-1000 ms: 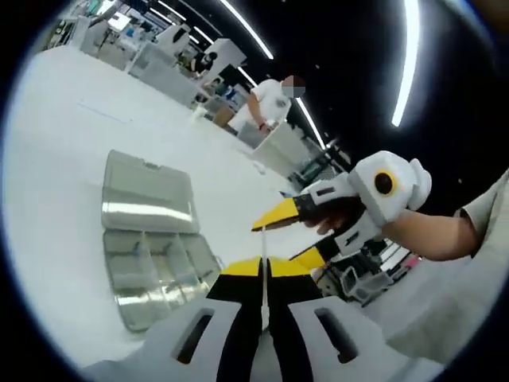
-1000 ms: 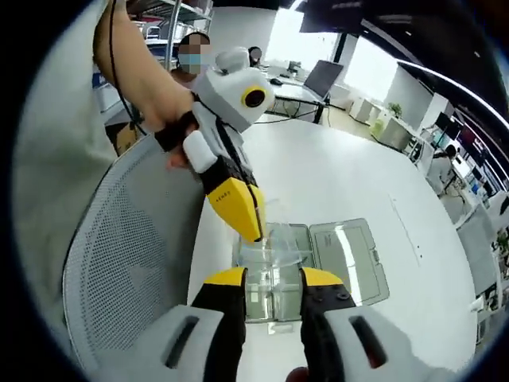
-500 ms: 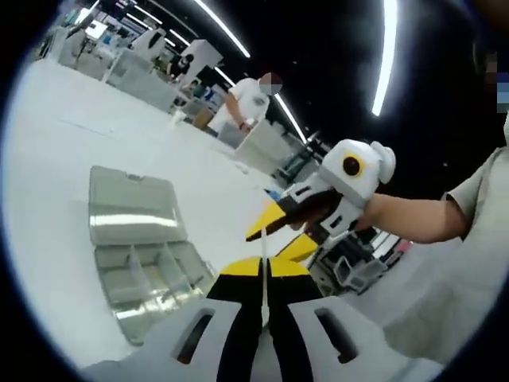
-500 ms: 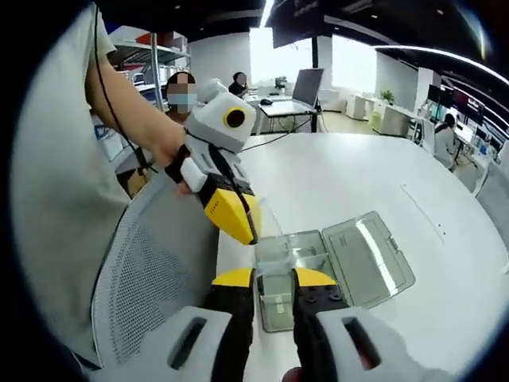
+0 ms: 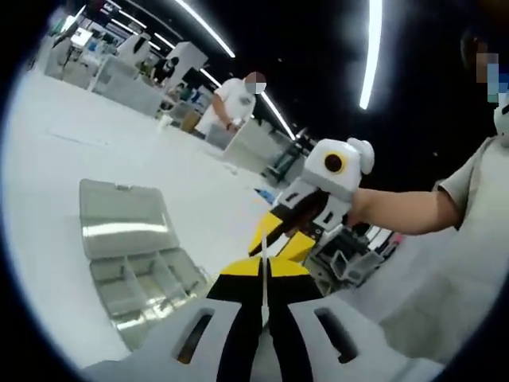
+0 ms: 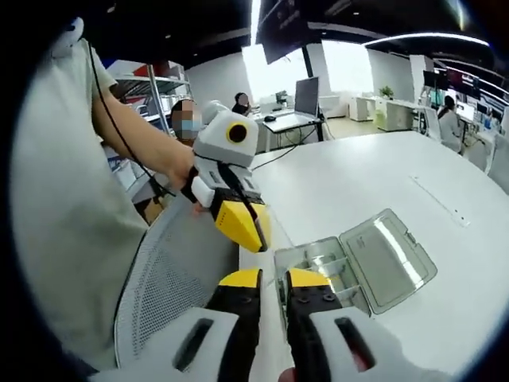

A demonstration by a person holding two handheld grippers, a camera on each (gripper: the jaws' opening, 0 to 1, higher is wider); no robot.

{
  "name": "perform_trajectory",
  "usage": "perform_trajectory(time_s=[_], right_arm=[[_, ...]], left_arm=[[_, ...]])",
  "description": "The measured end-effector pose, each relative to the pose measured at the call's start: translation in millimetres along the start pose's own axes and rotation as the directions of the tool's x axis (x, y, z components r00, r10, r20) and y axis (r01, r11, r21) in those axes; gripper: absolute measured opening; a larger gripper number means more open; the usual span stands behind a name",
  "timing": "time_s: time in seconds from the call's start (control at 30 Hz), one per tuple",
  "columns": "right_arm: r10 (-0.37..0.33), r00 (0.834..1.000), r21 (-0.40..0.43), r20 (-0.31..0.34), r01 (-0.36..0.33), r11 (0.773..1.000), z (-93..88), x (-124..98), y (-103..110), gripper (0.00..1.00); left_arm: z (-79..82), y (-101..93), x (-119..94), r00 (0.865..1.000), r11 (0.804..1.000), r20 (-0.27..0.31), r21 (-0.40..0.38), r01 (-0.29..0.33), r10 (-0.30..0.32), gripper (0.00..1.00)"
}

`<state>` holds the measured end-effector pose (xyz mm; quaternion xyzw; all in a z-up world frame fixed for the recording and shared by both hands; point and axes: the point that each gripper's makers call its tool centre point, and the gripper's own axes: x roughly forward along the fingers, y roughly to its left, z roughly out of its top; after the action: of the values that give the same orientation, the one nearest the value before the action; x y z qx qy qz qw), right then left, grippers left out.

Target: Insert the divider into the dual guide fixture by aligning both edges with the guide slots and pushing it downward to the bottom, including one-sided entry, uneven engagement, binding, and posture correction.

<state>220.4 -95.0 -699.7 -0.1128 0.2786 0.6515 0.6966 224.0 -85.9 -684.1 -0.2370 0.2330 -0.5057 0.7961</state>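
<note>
Above a white table (image 6: 374, 191), a person holds two yellow-tipped grippers together over an open clear plastic compartment box (image 6: 358, 263), its lid laid flat beside the tray. The left gripper (image 5: 264, 274) has its jaws drawn nearly together on the edge of a thin clear divider (image 5: 263, 298), seen edge-on as a pale sliver between them. In the right gripper view the left gripper (image 6: 253, 233) pinches that same sheet, barely visible against the table. The right gripper (image 6: 273, 280) has its jaws narrowed to a slim gap; whether they hold the divider cannot be told.

The divider hangs well clear of the box, its guide slots not yet engaged. It looks light, thin and smooth, likely to flex or slip in a pinch. Holding it along the top edge, with both side edges left free for the slots, seems the safer hold.
</note>
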Motion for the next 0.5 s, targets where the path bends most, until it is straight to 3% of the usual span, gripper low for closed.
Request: perform_trajectory(time_s=[0.33, 0.5], right_arm=[[0.053, 0.996, 0.092, 0.078, -0.060, 0.994, 6.0, -1.4, 5.7, 0.03], [0.074, 0.994, 0.085, 0.080, -0.081, 0.993, 5.4, -0.7, 8.5, 0.03]], left_arm=[[1.6, -4.3, -3.2, 0.999, 0.998, -0.006, 0.030, 0.046, -0.046, 0.00], [0.1, -6.8, -4.6, 0.998, 0.997, -0.012, 0.033, 0.064, -0.064, 0.00]])
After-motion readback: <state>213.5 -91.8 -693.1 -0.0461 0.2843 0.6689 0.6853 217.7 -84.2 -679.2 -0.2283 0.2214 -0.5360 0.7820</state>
